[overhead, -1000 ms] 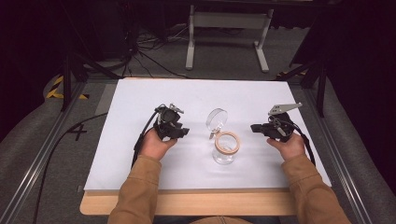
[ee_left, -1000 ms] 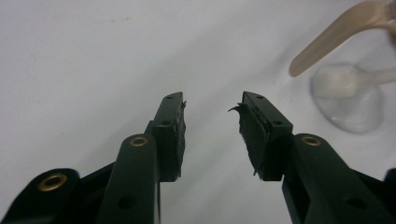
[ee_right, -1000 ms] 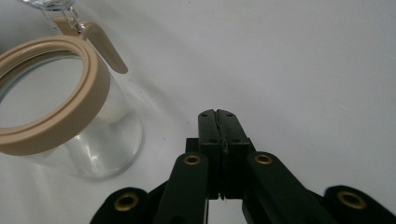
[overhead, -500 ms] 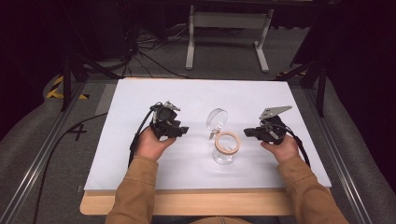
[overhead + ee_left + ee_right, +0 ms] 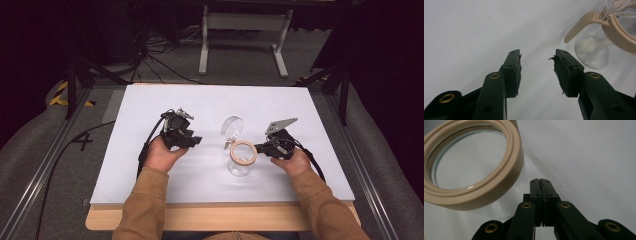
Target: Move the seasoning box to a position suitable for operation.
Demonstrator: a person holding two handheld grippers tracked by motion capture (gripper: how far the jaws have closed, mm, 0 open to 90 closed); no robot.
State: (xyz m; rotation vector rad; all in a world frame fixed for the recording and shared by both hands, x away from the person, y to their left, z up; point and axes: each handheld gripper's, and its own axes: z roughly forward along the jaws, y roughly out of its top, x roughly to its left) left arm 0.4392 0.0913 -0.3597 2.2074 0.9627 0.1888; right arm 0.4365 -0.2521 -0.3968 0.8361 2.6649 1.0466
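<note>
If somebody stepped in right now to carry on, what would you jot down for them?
Left gripper: open, nothing between its jaws, which have just been widening; left of the jar.
Right gripper: shut, empty, tips right beside the jar's rim.
Jar: clear glass with a beige ring, upright mid-table. Its hinged glass lid is swung open behind it.
Done: jar stands open; neither gripper holds anything.
Left: probably closing the lid or steadying the jar; the right gripper looks nearest to act.

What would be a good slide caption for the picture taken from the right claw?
The right claw, jaws shut and empty, points beside a clear glass jar with a beige rim on a white table.
</note>
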